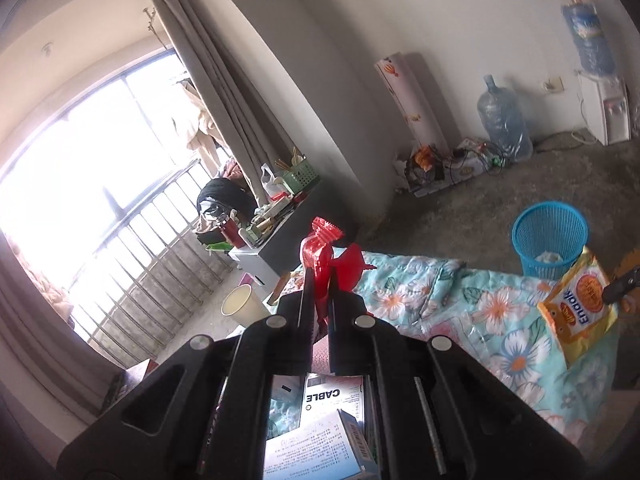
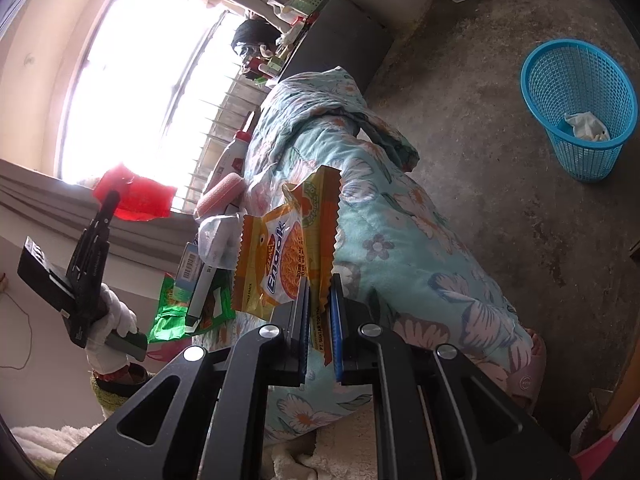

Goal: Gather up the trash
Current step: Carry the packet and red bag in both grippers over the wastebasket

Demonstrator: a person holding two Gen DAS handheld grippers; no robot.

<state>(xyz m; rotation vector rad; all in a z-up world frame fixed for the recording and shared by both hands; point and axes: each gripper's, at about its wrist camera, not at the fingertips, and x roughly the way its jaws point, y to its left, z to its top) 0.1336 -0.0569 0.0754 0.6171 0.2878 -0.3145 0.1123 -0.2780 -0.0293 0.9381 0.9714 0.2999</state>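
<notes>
Counting two hand-held grippers, two pieces of trash in their grip, one blue mesh basket [image 2: 580, 112]. Left hand-held gripper [image 1: 320, 276] clamped tight on a red plastic wrapper [image 1: 326, 254], raised above the floral quilt [image 1: 460, 312] on the bed, rolled to one side, pointing toward the window and the cluttered side cabinet. Right hand-held gripper [image 2: 320, 300] pinched narrow on a yellow Enaak snack wrapper [image 2: 288, 256], angled down over the same quilt [image 2: 384, 232]. From the right wrist: left hand-held gripper [image 2: 110, 200] seen side-on, held in a white-gloved hand [image 2: 114, 320], red wrapper [image 2: 134, 194] dangling from its tip against the bright window; also a green packet, a white bottle with a red cap, a pink roll and a small box lying by the quilt's edge; one crumpled white scrap at the bottom of the basket. From the left wrist: basket [image 1: 550, 240] standing on the concrete floor beyond the bed, yellow wrapper [image 1: 576, 312] hanging at the right edge, one pale paper cup [image 1: 242, 304] below, one box labelled CABLE under the fingers, two water jugs, one dispenser and one tall white unit along the far wall.
</notes>
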